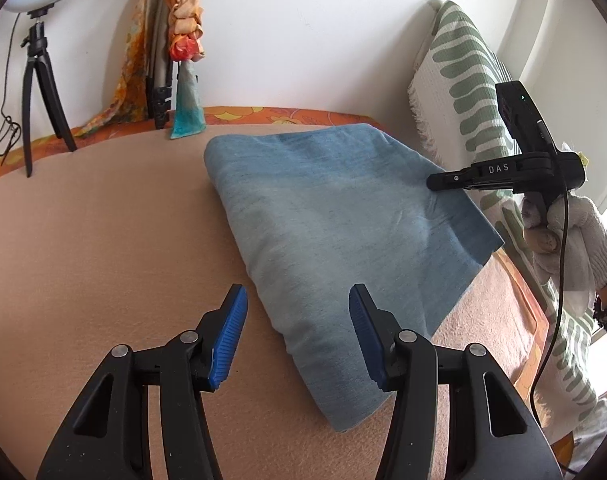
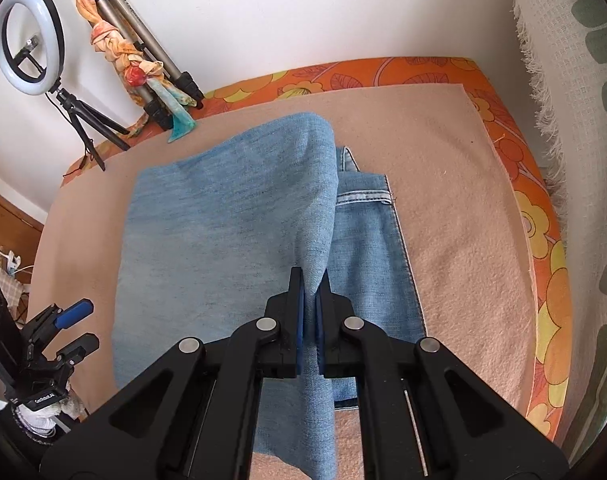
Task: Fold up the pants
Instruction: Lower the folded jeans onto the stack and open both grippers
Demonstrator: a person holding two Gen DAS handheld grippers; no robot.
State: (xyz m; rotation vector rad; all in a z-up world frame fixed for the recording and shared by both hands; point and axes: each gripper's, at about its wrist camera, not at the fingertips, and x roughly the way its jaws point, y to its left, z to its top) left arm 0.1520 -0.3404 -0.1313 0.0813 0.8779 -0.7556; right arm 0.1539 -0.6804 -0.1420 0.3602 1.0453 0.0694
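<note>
- Right gripper (image 2: 311,292), black with blue pads, is clenched on a raised fold of the light blue denim pants (image 2: 231,216), lifting that layer off the layer below.
- Left gripper (image 1: 298,316), same black frame with ribbed blue pads, is spread wide and grasping nothing, hovering just above the near edge of the pants (image 1: 335,216).
- Writing: "DAS" in white letters on the side of the right gripper (image 1: 455,182) in the left wrist view; the small label on the left gripper (image 2: 73,328) is too blurred to read.
- Under it all, a peach-pink fleece blanket (image 1: 103,240) covers the surface, over an orange flowered sheet (image 2: 383,72).
- The pants lie folded mid-blanket, hem and stitched seam showing at the right.
- Back by the white wall (image 1: 303,20): a ring light on a black tripod (image 2: 29,36), and a grey tripod wrapped in an orange scarf (image 2: 131,40).
- At the right edge, a white cushion with green leaf shapes (image 1: 463,80).
</note>
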